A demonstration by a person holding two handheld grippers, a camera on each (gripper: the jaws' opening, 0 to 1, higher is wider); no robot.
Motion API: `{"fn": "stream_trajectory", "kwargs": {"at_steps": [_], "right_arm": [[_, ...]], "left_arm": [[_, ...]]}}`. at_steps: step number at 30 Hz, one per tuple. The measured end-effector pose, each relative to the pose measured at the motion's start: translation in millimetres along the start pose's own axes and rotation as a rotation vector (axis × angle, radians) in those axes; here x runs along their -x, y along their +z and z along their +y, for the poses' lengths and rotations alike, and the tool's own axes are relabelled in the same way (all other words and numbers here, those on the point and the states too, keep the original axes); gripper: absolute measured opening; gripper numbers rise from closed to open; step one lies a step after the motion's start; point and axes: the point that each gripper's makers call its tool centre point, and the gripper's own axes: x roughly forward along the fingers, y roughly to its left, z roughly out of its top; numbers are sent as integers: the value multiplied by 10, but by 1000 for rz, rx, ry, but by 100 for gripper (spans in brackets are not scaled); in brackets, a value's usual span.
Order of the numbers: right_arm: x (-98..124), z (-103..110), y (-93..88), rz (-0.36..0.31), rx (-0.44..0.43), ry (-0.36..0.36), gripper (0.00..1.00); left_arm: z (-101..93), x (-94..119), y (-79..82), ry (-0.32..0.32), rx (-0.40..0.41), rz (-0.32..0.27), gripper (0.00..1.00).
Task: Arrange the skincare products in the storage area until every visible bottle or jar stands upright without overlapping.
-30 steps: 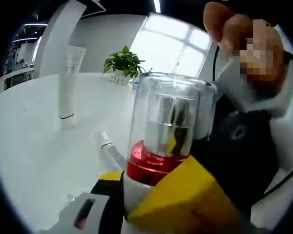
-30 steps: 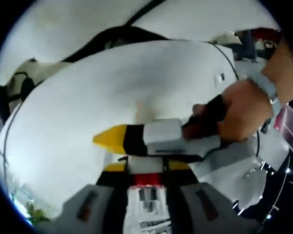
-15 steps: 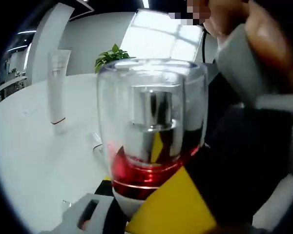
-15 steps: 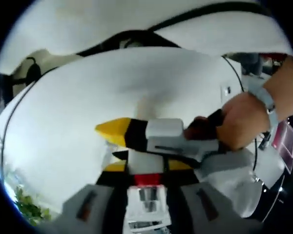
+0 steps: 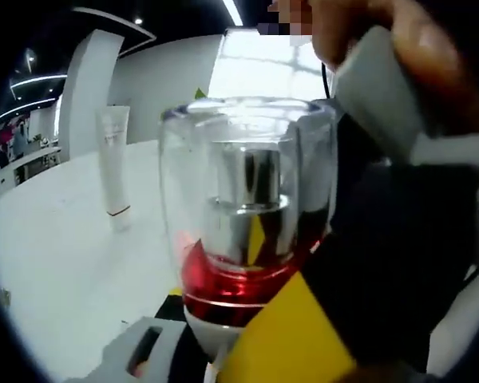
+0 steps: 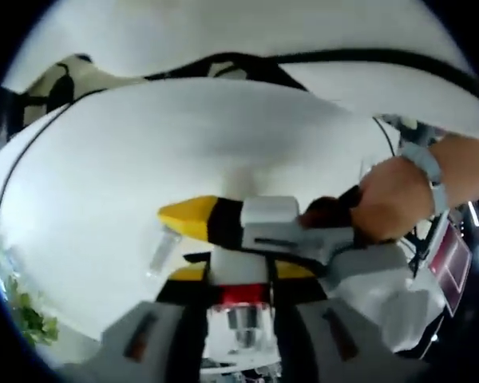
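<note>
close up, one red bottle (image 5: pixel 243 239) clamped by both jaws, one white tube (image 5: pixel 115 167) upright on table (image 5: pixel 64 263)

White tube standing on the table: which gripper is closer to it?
Left, probably. The left gripper holds the red bottle, with the white tube ahead to its left; the right gripper meets the bottle's opposite side.

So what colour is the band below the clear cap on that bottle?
Red, clearest in the left gripper view on the bottle.
</note>
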Motion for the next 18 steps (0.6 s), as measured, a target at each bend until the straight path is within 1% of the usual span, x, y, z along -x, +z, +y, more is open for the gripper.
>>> {"fn": "stream_trajectory", "kwargs": {"at_steps": [3,4,6,7,9,12,16,18], "right_arm": [[7,-36,5,1,-32,-17,31],[29,-55,-14,8,-43,-29,34],[35,-57,-7,1,-62,-36,41],[44,-61,-6,-3,-80,-47,43],[105,-84,-9,-4,-75,-77,45],[199,-113,20,-17,-78,-117,49],[386,-146,96,-41,-80,-183,49],[474,-158,106,-53,-109,-208,47]], "left_arm": [[6,24,2,12,7,-17,38],[19,39,2,21,17,-24,38],[33,56,-5,28,26,-29,38],[36,71,-5,34,30,-34,38],[35,83,-10,41,32,-39,38],[21,99,-31,56,14,-45,38],[19,143,-69,78,2,-47,38],[4,181,-90,93,-9,-51,38]]}}
